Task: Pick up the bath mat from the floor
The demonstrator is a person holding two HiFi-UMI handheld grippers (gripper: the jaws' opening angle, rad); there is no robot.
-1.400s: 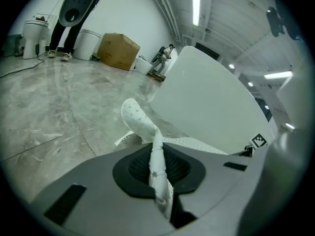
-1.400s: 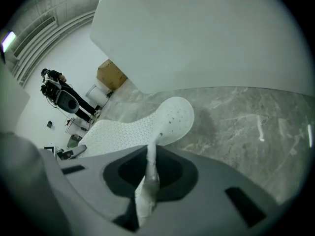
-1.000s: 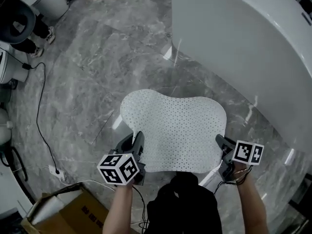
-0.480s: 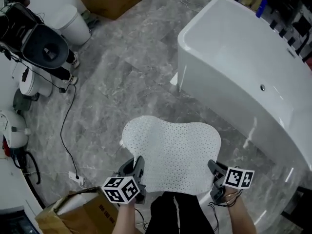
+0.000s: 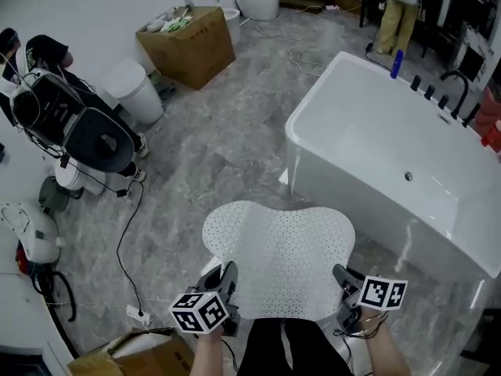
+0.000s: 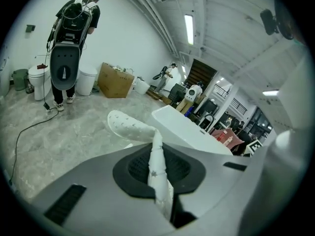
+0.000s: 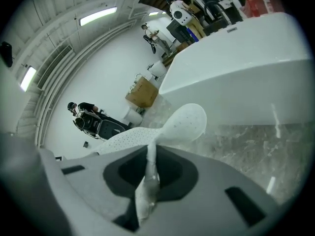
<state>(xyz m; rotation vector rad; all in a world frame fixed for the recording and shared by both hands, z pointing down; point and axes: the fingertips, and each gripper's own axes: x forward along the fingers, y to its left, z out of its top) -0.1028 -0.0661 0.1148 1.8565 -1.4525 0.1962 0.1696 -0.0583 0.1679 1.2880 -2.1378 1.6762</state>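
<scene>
Pinched the thin near edge of the white, hole-dotted rubber bath mat (image 6: pixel 130 127) between the jaws of the left gripper (image 6: pixel 158 181), which were pressed almost together with only the mat's thickness between the pads. Did likewise with the right gripper (image 7: pixel 147 181): jaws nearly closed, with a narrow fold of the mat squeezed upright between them.

Held the mat (image 5: pixel 278 265) spread out roughly level between the two grippers and clear of the grey marble floor (image 5: pixel 211 147), low in the head view at about 6 o'clock. Gripped it at two near corners, the left gripper (image 5: pixel 225 276) at 7 o'clock of the mat and the right gripper (image 5: pixel 343 279) at 5 o'clock. Carried a black-and-white marker cube on each (the left cube (image 5: pixel 202 312) and right cube (image 5: pixel 381 294) both sat nearest the camera). Left the far, lobed edge of the mat unsupported; in both gripper views it curled outward past the jaws.

Faced a large white freestanding bathtub (image 5: pixel 383 155) at 2 o'clock of the mat, with a small blue bottle (image 5: pixel 397 63) upright on its far rim. Stood well apart from a brown cardboard box (image 5: pixel 188 45) at 11 o'clock. Had a person in dark clothing with bulky black gear (image 5: pixel 70 124) at 10 o'clock, near the wall. Saw a thin black cable (image 5: pixel 125 233) trailing over the floor at 9 o'clock, down to a white power strip (image 5: pixel 137 314) at 8 o'clock.
</scene>
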